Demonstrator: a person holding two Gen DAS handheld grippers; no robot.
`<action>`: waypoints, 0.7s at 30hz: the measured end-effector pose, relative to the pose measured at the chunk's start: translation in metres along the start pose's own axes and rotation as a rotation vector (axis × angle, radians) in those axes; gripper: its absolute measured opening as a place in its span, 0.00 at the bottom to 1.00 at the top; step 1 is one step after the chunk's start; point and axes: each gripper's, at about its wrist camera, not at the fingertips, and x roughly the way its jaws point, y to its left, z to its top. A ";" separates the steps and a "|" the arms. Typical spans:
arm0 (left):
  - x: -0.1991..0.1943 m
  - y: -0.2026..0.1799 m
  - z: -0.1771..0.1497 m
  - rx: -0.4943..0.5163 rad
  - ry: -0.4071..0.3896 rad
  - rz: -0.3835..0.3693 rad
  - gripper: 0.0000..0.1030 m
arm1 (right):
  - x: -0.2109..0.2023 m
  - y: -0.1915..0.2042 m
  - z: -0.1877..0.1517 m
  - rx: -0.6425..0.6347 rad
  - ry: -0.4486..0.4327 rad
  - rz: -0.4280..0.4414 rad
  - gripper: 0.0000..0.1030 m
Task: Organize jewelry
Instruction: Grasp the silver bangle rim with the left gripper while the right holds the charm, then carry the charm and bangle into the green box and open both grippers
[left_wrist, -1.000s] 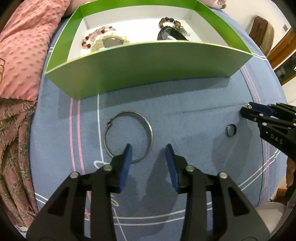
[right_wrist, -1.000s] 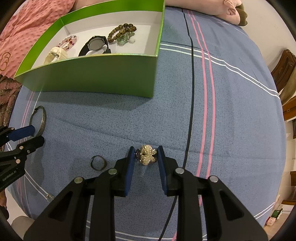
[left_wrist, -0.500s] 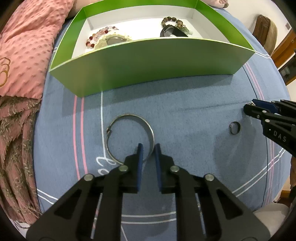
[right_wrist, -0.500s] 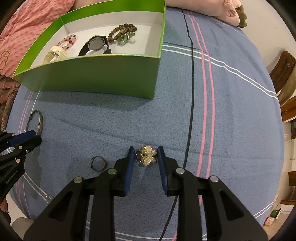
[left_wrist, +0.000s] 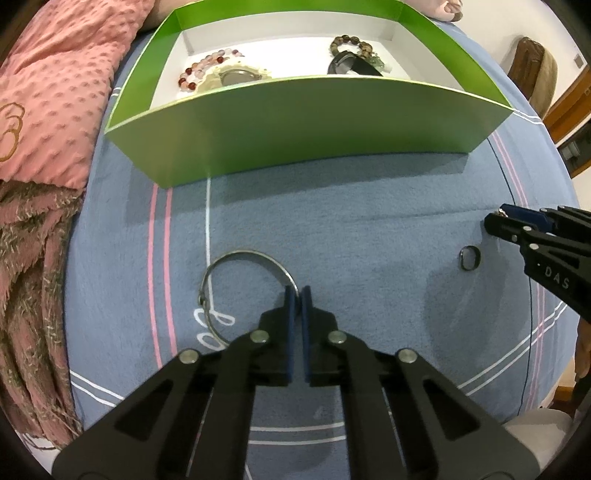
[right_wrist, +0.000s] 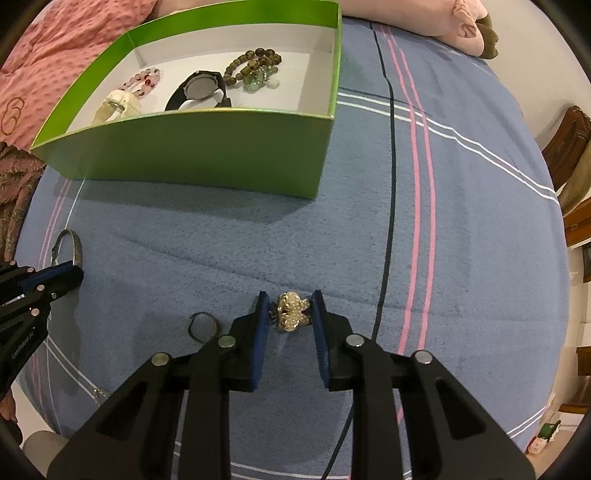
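Observation:
My left gripper (left_wrist: 296, 295) is shut on the near right rim of a thin silver bangle (left_wrist: 240, 258) that lies on the blue blanket. My right gripper (right_wrist: 290, 312) is shut on a gold pearl-studded ring (right_wrist: 291, 310) low over the blanket. A small dark ring (left_wrist: 470, 257) lies loose between the two grippers and shows in the right wrist view (right_wrist: 202, 326) too. The green box (left_wrist: 295, 122) stands behind, holding two bead bracelets, a cream watch and a black watch (right_wrist: 201, 88).
A pink dotted blanket (left_wrist: 55, 92) and a brown fringed throw (left_wrist: 29, 295) lie left of the box. A pink plush toy (right_wrist: 443, 22) lies at the far edge. A wooden chair (left_wrist: 535, 66) stands beyond the bed on the right.
My left gripper has closed from wide open onto the bangle's rim. My right gripper has kept its hold on the gold ring and barely moved.

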 end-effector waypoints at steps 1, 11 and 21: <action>-0.001 0.002 -0.001 -0.008 -0.002 -0.002 0.03 | 0.000 0.000 0.000 0.002 -0.001 0.001 0.22; -0.047 0.034 -0.005 -0.096 -0.099 -0.021 0.03 | -0.026 -0.008 0.006 0.020 -0.053 0.008 0.20; -0.100 0.038 0.005 -0.115 -0.196 0.022 0.03 | -0.064 0.001 0.014 -0.006 -0.139 0.020 0.20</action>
